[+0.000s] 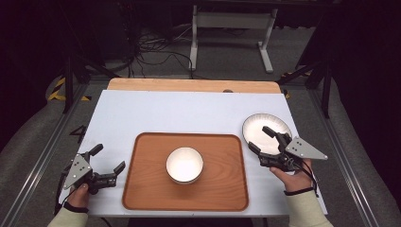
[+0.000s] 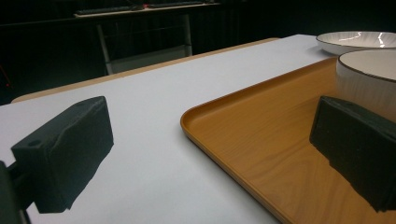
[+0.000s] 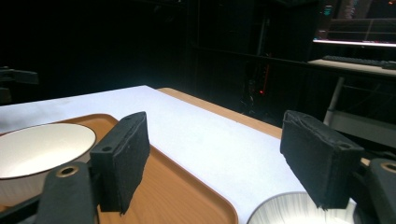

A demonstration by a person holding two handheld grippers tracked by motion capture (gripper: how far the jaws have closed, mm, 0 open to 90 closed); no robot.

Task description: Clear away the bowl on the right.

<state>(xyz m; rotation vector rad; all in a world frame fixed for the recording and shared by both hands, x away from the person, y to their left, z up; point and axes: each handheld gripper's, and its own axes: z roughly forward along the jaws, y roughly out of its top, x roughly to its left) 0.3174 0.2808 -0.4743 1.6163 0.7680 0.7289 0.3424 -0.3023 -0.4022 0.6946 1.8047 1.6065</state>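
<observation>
Nearest the person, at the table's front edge, both hands come in low, each holding a gripper. At the left, the left gripper [image 1: 104, 165] has its jaws spread wide with nothing between them, straddling the near left corner of the wooden tray [image 1: 146, 189], as its own view shows, probably so it can steady or lift that edge. A white bowl [image 1: 184, 164] sits in the middle of the tray, upright and apparently empty, though glare hides its inside. To the right, the right gripper [image 1: 262, 139] is also spread wide and empty, hovering over the near rim of a white plate [image 1: 274, 124] that lies on the white tabletop [image 1: 189, 111] just beside the tray, likely lined up to pinch the rim. Beyond, a table frame [image 1: 231, 28] stands on the dim floor
</observation>
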